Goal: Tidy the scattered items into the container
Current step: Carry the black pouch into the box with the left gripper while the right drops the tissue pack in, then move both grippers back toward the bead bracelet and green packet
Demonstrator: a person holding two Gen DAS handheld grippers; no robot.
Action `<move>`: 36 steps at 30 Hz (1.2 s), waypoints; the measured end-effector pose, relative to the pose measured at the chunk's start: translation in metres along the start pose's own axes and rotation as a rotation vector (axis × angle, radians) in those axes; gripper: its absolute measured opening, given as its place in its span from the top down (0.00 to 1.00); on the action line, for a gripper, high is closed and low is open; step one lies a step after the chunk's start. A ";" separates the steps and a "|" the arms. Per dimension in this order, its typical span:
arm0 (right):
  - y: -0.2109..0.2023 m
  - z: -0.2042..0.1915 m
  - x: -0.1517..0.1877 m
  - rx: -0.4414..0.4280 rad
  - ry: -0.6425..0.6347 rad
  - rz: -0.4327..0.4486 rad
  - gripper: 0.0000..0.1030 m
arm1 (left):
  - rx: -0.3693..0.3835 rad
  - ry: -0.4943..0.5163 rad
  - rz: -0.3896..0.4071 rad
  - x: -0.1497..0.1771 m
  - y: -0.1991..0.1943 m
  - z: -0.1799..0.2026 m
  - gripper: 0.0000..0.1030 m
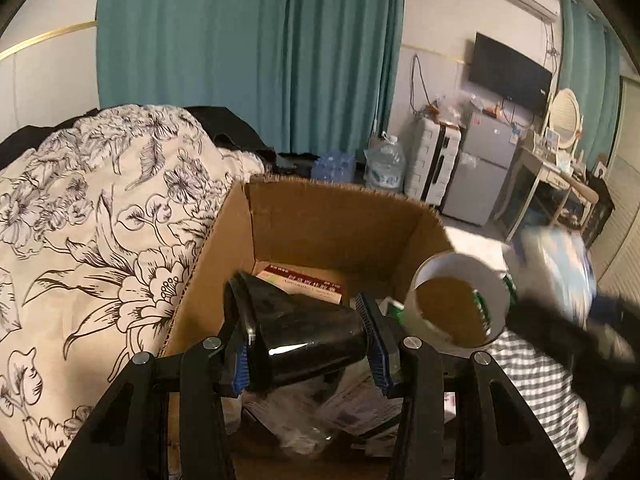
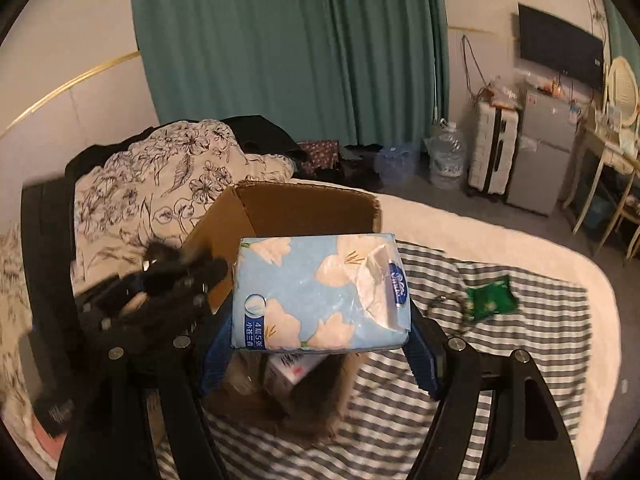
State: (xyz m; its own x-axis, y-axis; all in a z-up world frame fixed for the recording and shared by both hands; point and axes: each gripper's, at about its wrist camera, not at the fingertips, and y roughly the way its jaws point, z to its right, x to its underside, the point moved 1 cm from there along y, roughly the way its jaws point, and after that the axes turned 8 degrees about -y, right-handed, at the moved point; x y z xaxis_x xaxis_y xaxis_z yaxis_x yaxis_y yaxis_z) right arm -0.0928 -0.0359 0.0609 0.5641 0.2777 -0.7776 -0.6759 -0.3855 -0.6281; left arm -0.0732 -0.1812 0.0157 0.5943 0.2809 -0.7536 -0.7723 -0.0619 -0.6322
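My left gripper [image 1: 306, 336] is shut on a glossy black cone-shaped piece [image 1: 296, 328], held sideways between the blue pads over the open cardboard box [image 1: 328, 220]. Inside the box lie a red-and-white medicine carton [image 1: 308, 282], papers and clear plastic. A white tape roll [image 1: 460, 300] tilts by the box's right wall. My right gripper [image 2: 320, 346] is shut on a blue flowered tissue pack [image 2: 320, 292], held above the cardboard box [image 2: 304, 208]. The left gripper [image 2: 172, 280] shows blurred at the left of the right wrist view. The tissue pack [image 1: 560, 264] appears blurred in the left wrist view.
The box stands on a bed with a grey striped blanket [image 2: 520, 360]. A green packet [image 2: 490, 294] and a dark cord [image 2: 444, 308] lie on the stripes to the right. A floral quilt [image 1: 100, 220] is heaped left of the box. Beyond are a teal curtain, water jug, suitcase and fridge.
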 end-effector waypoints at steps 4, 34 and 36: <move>0.024 0.002 -0.018 -0.009 0.018 -0.018 0.29 | -0.010 -0.005 -0.032 0.002 0.014 -0.006 0.53; 0.008 0.066 0.004 -0.060 0.315 -0.032 0.16 | 0.055 0.072 0.028 0.014 -0.011 0.041 0.10; 0.000 0.079 0.012 0.041 0.299 -0.034 0.16 | 0.089 0.089 0.027 0.019 -0.013 0.053 0.10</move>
State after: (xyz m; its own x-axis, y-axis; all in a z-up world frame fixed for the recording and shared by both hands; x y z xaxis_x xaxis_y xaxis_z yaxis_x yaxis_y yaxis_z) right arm -0.1230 0.0373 0.0491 0.6970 0.0162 -0.7168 -0.6695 -0.3431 -0.6588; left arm -0.0636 -0.1245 0.0193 0.5879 0.1936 -0.7854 -0.8026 0.0184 -0.5963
